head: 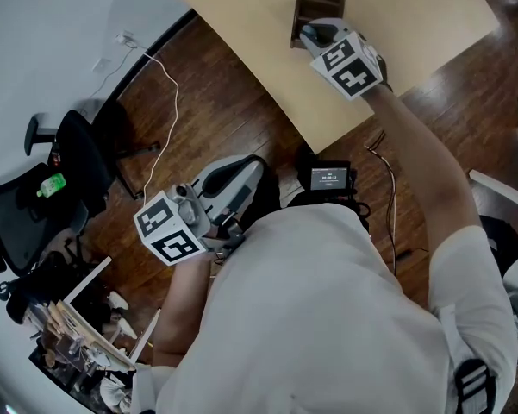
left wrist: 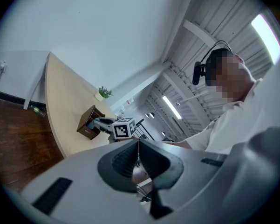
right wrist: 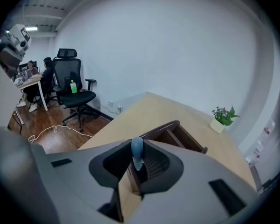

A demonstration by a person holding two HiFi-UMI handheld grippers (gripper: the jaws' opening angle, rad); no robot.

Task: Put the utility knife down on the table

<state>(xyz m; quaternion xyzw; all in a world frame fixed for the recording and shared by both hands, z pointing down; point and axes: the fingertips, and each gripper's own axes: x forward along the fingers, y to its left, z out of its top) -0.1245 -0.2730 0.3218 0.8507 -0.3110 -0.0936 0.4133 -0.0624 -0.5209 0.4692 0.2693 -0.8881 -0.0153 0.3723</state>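
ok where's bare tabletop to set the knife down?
The table is bare from the wooden organizer to the edge nearest the office chair, and between organizer and potted plant. Crowded only at the organizer, where the utility knife is held.

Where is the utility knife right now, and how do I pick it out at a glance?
Find the pale wooden table by the white wall, then the dark brown compartment box standing on it. Right by that box the right gripper is clamped on the utility knife. The knife is a slim blue-grey piece with a rounded end, the only blue thing there.
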